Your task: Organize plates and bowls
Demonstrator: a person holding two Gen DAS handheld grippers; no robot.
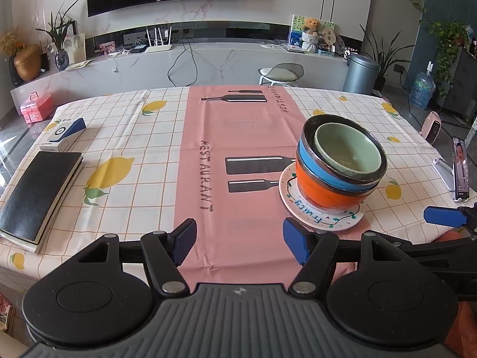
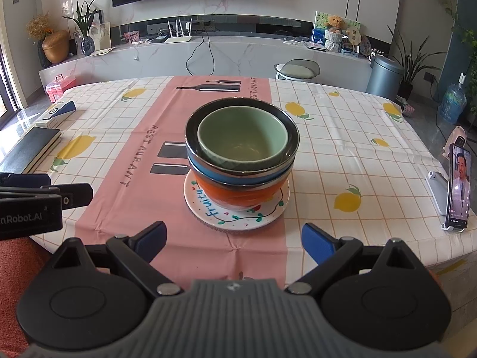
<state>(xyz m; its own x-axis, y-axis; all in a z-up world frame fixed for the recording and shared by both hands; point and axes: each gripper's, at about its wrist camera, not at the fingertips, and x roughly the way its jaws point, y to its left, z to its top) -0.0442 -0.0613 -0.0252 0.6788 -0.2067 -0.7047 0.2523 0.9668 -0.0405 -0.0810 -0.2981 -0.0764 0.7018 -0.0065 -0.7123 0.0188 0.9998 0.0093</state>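
Observation:
A stack of bowls stands on a white plate (image 2: 238, 219) lettered "Fruity" (image 1: 320, 219) on the pink runner. An orange bowl (image 2: 235, 194) is at the bottom, a blue bowl (image 2: 226, 176) sits in it, and a pale green bowl (image 2: 241, 140) nests on top (image 1: 348, 149). My left gripper (image 1: 240, 243) is open over the runner, left of and nearer than the plate, with nothing between its fingers. My right gripper (image 2: 234, 244) is open just in front of the plate, also empty. Neither touches the stack.
A black notebook (image 1: 38, 197) and a white-and-blue box (image 1: 64, 132) lie on the table's left side. A phone on a stand (image 2: 459, 185) is at the right edge. A stool (image 1: 281, 74) stands beyond the far edge of the lemon-print tablecloth (image 1: 134, 137).

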